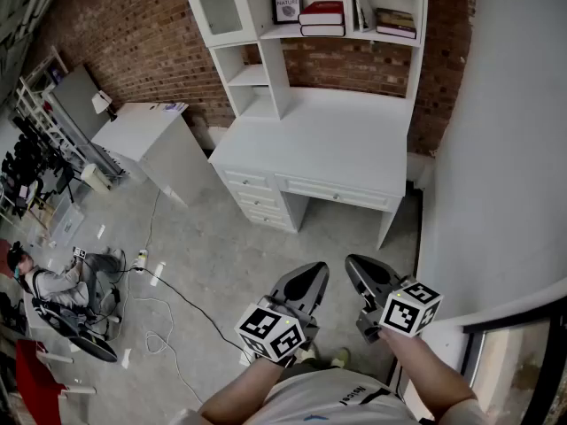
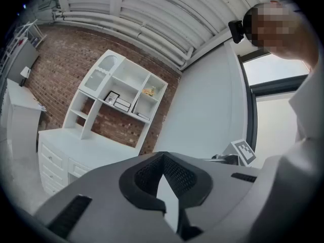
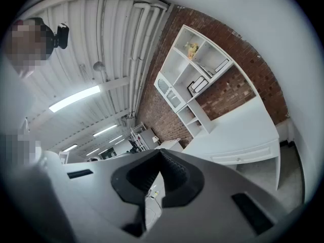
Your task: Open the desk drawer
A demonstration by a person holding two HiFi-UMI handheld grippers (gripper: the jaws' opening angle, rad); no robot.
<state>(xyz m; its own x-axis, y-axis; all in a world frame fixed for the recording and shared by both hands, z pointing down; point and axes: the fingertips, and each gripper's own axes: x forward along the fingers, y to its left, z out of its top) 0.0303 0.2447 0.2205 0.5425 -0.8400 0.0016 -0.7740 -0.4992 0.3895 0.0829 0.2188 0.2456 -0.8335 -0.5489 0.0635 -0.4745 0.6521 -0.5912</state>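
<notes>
Desk drawer [image 1: 341, 191] below white bookshelf [image 1: 251, 76]

Grey left gripper [image 1: 312, 277], grey right gripper [image 1: 361, 271], black-and-white marker cubes [image 1: 270, 330], black ribbed pads [image 2: 179, 175], white shirt [image 1: 328, 401]

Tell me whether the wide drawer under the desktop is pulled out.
No, the drawer sits flush with the front of the desk.

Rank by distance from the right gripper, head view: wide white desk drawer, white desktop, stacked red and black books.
1. Wide white desk drawer, desk front.
2. White desktop, just behind.
3. Stacked red and black books, upper shelf, at back.
</notes>
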